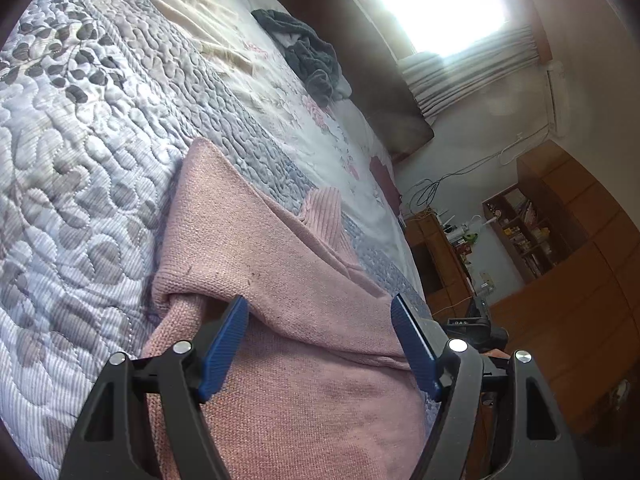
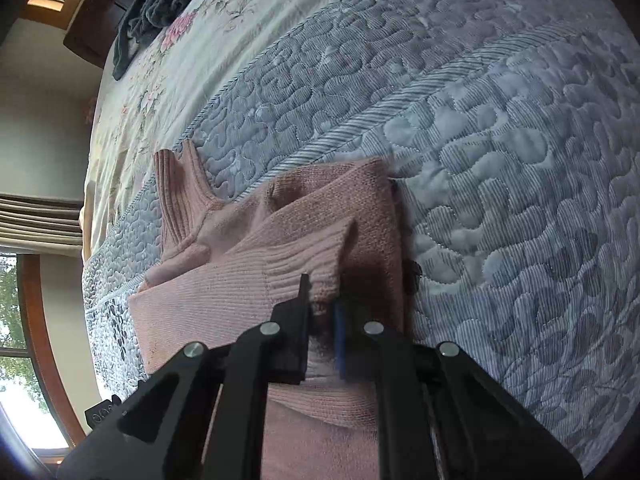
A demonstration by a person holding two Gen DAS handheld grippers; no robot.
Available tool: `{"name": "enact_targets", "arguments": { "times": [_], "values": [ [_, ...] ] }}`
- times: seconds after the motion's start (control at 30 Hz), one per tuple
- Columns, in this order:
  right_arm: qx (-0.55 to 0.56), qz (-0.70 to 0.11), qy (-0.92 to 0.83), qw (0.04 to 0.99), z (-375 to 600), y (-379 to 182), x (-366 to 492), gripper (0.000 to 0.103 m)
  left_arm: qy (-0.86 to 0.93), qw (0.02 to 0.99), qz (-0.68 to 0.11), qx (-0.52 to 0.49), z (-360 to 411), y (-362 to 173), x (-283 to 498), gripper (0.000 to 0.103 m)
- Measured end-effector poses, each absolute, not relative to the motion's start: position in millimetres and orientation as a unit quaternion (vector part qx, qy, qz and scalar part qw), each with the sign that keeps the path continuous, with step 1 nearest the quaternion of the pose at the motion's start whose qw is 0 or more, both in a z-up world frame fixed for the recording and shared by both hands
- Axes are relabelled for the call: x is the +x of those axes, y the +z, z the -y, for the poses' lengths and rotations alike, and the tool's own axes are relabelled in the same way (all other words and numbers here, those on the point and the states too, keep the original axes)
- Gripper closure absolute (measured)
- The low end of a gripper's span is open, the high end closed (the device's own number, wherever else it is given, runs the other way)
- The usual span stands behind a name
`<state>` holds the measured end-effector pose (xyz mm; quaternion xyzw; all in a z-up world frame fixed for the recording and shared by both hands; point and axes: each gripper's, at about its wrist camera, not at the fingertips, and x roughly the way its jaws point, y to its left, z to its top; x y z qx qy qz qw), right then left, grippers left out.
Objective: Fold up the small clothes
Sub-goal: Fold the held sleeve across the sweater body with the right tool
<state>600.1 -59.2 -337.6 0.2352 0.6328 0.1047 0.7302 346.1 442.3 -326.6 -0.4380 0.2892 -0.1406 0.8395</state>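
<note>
Pink sweater (image 2: 280, 248) fills the space just ahead of both tools, lying on the quilted bed (image 2: 500, 140). Right tool (image 2: 320, 320) is clenched on a ribbed cuff; left tool (image 1: 318, 320) is released — jaws wide apart over the knit. Judging by the layers, the fold is partway, with more folding left. Beyond lies a dark garment (image 1: 308, 52) — well apart, nothing blocks.

Pink knit sweater (image 1: 280, 264) — partly folded on the quilt, ribbed cuff apparently doubled over its body.
</note>
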Motion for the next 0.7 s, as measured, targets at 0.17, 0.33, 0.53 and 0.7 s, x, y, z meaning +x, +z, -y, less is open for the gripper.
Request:
{"name": "enact_targets", "arguments": {
  "times": [0.17,0.33,0.53,0.7],
  "values": [
    [0.282,-0.613,0.102,0.731,85,-335,585,0.082,-0.142,0.832,-0.293,-0.448,-445,-334,348,0.03],
    [0.273,-0.624,0.111,0.724,84,-346,569,0.082,-0.14,0.828,-0.298,-0.454,-448,-341,348,0.03],
    [0.24,-0.612,0.093,0.748,88,-343,559,0.088,-0.138,0.825,-0.309,-0.452,-451,-335,345,0.029],
    [0.214,-0.576,0.177,0.769,59,-315,547,0.087,-0.148,0.813,-0.345,-0.445,-454,-320,372,0.028]
  ]
}}
